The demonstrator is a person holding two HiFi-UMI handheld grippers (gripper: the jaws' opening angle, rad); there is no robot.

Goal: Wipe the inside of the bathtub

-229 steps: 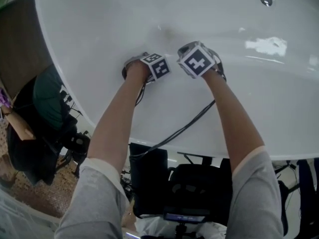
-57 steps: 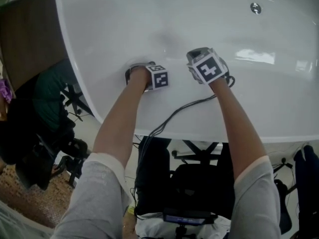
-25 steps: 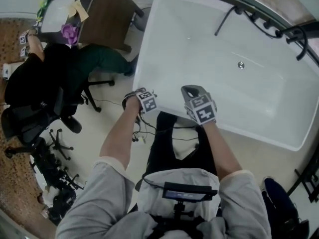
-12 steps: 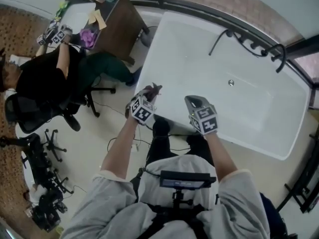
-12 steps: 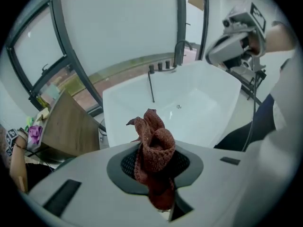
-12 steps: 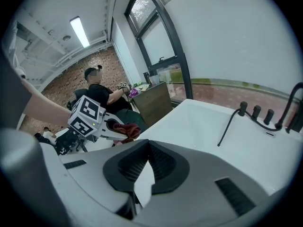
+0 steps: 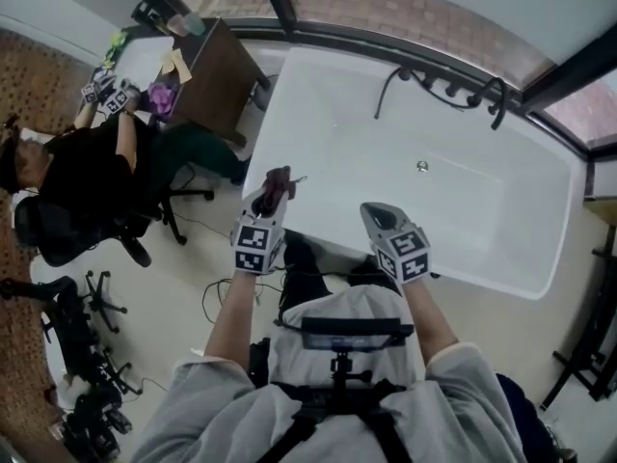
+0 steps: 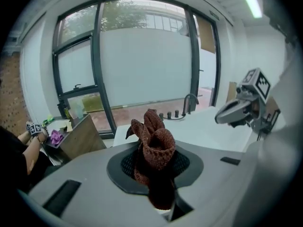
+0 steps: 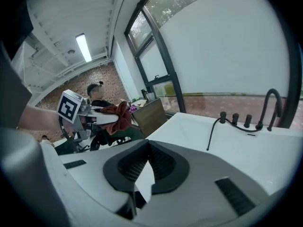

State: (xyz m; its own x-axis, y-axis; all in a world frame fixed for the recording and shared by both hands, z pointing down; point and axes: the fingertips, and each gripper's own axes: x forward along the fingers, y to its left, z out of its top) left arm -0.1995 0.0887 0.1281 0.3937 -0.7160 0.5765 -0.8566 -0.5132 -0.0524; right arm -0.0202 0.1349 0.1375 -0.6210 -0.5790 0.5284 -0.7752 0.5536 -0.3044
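The white bathtub (image 7: 386, 152) lies ahead, slanting from upper left to lower right, with its drain (image 7: 422, 166) near the middle. My left gripper (image 7: 273, 191) hovers over the tub's near left rim, shut on a bunched brown cloth (image 7: 280, 179). In the left gripper view the cloth (image 8: 154, 131) stands up crumpled between the jaws of that gripper (image 8: 151, 150). My right gripper (image 7: 374, 214) hangs over the near rim, shut with nothing in it; its tips meet in the right gripper view (image 9: 148, 144), where the cloth (image 9: 118, 116) shows at the left.
A black faucet and hose (image 7: 448, 90) sit on the tub's far rim below the window frame. A brown desk (image 7: 207, 70) stands left of the tub. A seated person (image 7: 87, 177) on an office chair is further left. Cables (image 7: 222, 302) trail on the floor; a black rack (image 7: 588, 355) stands at the right.
The view has pulled far back from the tub's inner wall. Both grippers have come up out of the tub to its near rim, and the left one now points up with the cloth.
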